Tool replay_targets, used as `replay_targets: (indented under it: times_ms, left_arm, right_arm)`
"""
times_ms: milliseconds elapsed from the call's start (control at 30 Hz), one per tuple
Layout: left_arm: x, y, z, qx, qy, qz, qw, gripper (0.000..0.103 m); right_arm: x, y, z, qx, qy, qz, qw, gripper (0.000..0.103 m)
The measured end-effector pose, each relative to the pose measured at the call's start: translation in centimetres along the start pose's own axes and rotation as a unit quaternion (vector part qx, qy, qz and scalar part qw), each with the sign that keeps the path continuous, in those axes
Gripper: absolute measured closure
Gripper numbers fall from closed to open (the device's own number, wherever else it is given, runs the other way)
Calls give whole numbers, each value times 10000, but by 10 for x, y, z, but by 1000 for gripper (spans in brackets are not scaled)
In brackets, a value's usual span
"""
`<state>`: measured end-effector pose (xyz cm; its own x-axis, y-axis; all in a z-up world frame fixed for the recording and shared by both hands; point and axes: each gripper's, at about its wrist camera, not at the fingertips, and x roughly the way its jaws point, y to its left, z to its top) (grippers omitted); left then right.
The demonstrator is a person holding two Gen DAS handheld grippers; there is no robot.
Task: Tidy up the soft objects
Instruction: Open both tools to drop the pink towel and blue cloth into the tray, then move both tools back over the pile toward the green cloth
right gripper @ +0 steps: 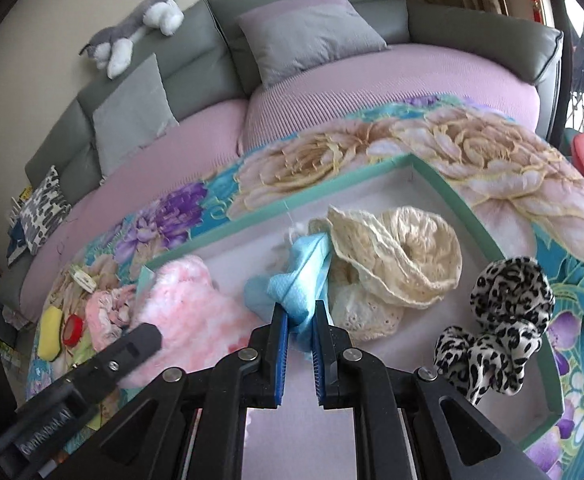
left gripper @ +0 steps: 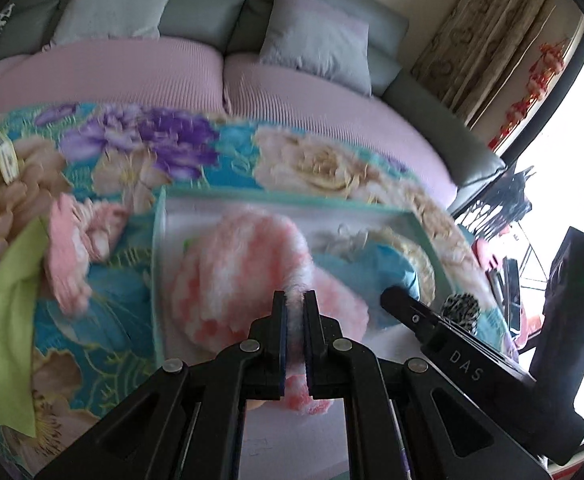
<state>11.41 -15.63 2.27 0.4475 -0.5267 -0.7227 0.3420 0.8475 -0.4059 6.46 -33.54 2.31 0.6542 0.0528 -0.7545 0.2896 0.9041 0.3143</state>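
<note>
Left claw point(left gripper: 295, 300) around pink fluffy cloth point(left gripper: 236, 276)

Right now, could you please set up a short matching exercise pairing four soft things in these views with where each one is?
Things:
1. pink fluffy item
2. blue cloth
3. leopard-print fabric
4. plush toy

Places:
A. on the sofa back
B. in the right gripper
C. lying in the box, ungripped
D. in the left gripper

Pairs: 1-D, 2-B, 3-C, 4-A

Both grippers were matte black plastic linkages with round silver rivets at the joints. The left gripper point(left gripper: 295, 300) had dark blue pads on its fingers; the right gripper point(right gripper: 300, 312) had bright blue ridged pads. White lettering marked the side arms.
</note>
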Motion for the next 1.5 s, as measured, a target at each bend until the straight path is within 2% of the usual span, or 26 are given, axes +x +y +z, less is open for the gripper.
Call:
replay_targets:
  times_ms: [267,667,767,833,933,1033,1167,1300,1500]
  left_arm:
    - [21,-1,-5,9,365,161,9992,96]
    - [25,-4,-6,161,451,368,9982,96]
    - [19,-5,-5,184,455,406,9980,93]
    - [14,-5,-3,204,442,444,9978,84]
    - [5,-4,-1,228,334,537,9977,73]
    - [-8,-3,2,247,221,595,9977,72]
    - [-29,4,8,183,-16,653,9977,72]
    - [-49,16,14,39,-311,912,9953,63]
    - [-72,44,18,-299,-615,1323,9888,61]
  right_arm:
    - [13,-4,-4,2,331,-128,9994,89]
    - [8,1,-3,-138,259,-244,9993,88]
    - [5,3,-2,-163,221,-269,9993,88]
    - [4,3,-1,-162,212,-287,9992,86]
    - [1,4,-1,-170,171,-320,9992,83]
    - [-5,5,1,-200,102,-362,9991,77]
    - [-20,9,4,-262,-112,-406,9988,76]
    - [-31,11,7,-282,-275,-435,9983,76]
    - [-41,11,10,-269,-406,-511,9975,76]
